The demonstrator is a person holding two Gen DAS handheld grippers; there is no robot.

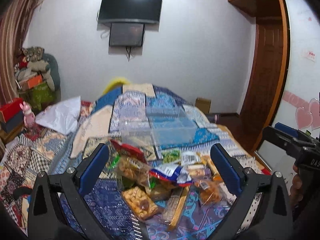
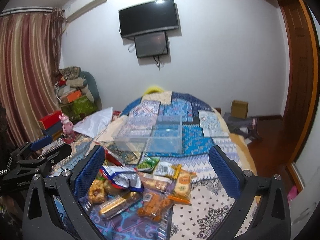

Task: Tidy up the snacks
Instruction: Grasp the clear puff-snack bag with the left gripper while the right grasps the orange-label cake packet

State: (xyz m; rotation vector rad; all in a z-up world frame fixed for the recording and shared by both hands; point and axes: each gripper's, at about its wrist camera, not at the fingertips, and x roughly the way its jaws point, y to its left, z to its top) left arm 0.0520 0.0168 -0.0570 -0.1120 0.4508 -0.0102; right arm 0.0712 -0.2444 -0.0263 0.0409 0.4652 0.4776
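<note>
Both claws are hanging spread and empty, the left claw (image 1: 160, 167) hovering over the snack pile (image 1: 160, 178) on the bed (image 1: 40, 160), the right claw (image 2: 157, 168) facing the clear box (image 2: 148, 138), nothing sorted yet.

A black TV (image 2: 148, 17) hangs on the white wall (image 2: 220, 60) at the top middle. Striped curtains (image 2: 26, 70) hang on the left. A brown wooden door (image 1: 266, 76) stands on the right. A patterned bedspread (image 2: 176, 104) covers the bed.
</note>
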